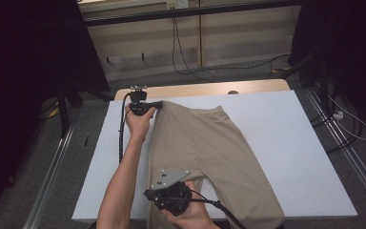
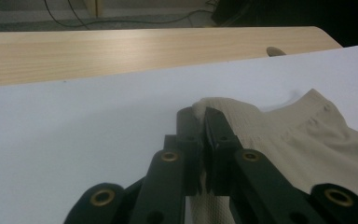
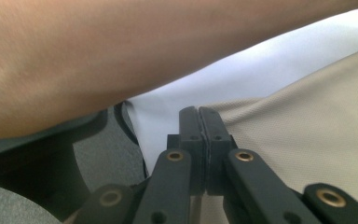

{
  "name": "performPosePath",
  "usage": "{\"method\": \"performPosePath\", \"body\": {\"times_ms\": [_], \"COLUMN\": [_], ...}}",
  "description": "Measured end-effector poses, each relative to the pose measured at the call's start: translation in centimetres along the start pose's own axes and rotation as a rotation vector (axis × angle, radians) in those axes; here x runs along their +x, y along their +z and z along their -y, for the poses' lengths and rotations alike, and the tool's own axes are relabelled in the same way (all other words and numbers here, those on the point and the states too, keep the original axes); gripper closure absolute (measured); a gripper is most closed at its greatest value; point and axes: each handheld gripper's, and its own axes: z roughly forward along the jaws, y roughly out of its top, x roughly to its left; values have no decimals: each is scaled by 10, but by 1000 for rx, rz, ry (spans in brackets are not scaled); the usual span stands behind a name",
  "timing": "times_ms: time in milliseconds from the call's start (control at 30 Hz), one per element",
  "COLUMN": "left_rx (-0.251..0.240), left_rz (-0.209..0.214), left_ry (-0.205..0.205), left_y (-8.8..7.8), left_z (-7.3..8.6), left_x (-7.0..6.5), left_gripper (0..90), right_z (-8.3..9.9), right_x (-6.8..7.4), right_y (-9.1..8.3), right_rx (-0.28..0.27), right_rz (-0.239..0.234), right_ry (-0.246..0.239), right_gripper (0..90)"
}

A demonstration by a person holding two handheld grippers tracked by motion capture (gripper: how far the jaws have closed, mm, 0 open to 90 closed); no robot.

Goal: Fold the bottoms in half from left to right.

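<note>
Beige trousers [image 1: 209, 143] lie flat on the white desk [image 1: 286, 138], waistband toward the far edge, 2 legs running back toward the person and off the near edge. Fabric is a fine knit mesh, seen close in both gripper views.

Left hand-held gripper [image 1: 158, 104] is at the far-left corner of the waistband, held by the left hand [image 1: 139, 121], forearm reaching across the desk. In the left gripper view its jaws are pressed together with the waistband corner [image 2: 209, 105] pinched between them; the beige cloth shows past the tips and under the linkage. The corner looks slightly raised off the white surface.

Right hand-held gripper [image 1: 157, 194] is at the near edge of the desk, on the left trouser leg, held by the right hand [image 1: 190, 214]; grey 3-cornered plate [image 1: 170, 178] on top, cable [image 1: 221, 210] trailing right. In the right gripper view [image 3: 199, 112] the jaws are fully together at the edge of the trouser fabric; cannot tell if cloth is actually caught between them. The left forearm [image 3: 121, 51] crosses the top of that view.

Bare wood strip [image 1: 209, 88] of the desk shows beyond the white sheet. Grey floor [image 1: 66, 157] around.
</note>
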Motion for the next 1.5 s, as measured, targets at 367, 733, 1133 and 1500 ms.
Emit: {"method": "performPosePath", "body": {"times_ms": [367,733,1133,1500], "left_rx": [-71,-80,-57,-14], "left_rz": [-50,-103,-176,-167], "left_ry": [-9,-24,-16,15], "left_y": [-30,-63,-78,-45], "left_z": [-19,-27,-29,-24], "left_x": [-8,11,25,10], "left_gripper": [863,863,859,857], "right_z": [-21,-39,-49,-33], "right_x": [-1,12,14,2], "right_y": [-11,-10,-4,-15], "right_rx": [-87,-100,-99,-67], "right_rz": [-39,-85,-101,-55], "right_ry": [10,-16,-26,-23], "right_gripper": [900,900,900,900]}}
